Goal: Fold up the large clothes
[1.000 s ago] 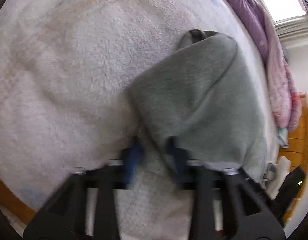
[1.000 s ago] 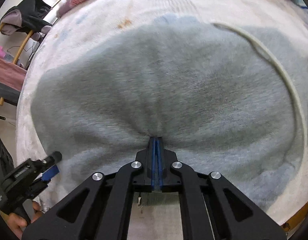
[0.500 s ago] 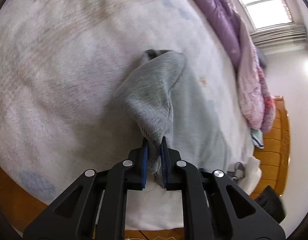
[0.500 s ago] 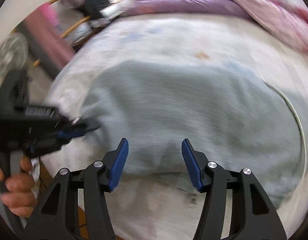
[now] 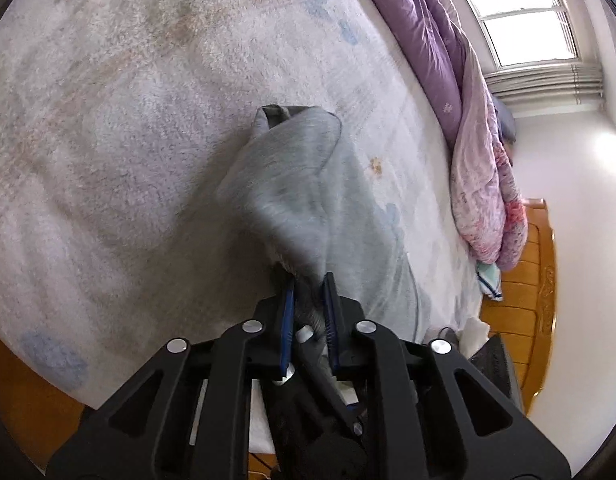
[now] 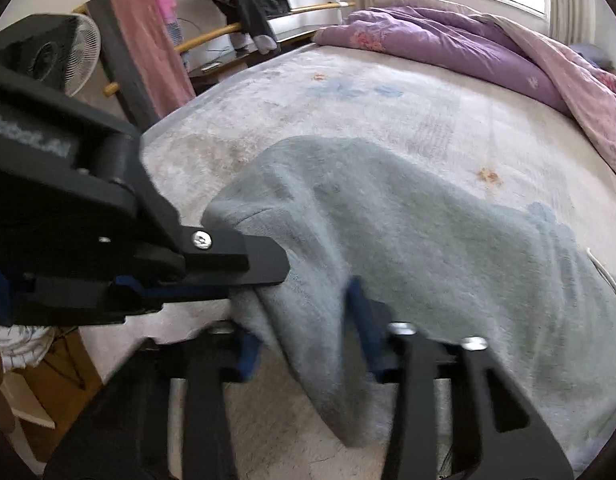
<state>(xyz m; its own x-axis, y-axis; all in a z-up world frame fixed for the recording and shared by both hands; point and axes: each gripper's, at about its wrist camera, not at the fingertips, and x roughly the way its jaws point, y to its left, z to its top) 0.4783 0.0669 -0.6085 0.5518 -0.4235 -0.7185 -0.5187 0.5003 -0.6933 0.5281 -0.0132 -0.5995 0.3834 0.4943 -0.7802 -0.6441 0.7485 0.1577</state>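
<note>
A large grey fleece garment (image 6: 448, 248) lies on a pale fluffy bed cover (image 5: 108, 140). My left gripper (image 5: 309, 284) is shut on a lifted edge of the garment (image 5: 292, 184), which rises in a fold above the bed. In the right wrist view the left gripper (image 6: 244, 276) comes in from the left, pinching that same edge. My right gripper (image 6: 304, 336) is open, its blue pads either side of the hanging grey edge, just below the left gripper. A white drawstring (image 6: 612, 284) shows at the garment's right side.
A purple and pink quilt (image 6: 488, 48) is heaped along the far side of the bed. A rack with hanging clothes (image 6: 244, 8), a pink towel (image 6: 156, 56) and a fan (image 6: 76, 56) stand beyond the left edge. Wooden bed frame (image 5: 520, 312) at right.
My left gripper closed on the garment's edge and lifted it. My right gripper let go of the garment, opened, and moved left up to the held edge.
</note>
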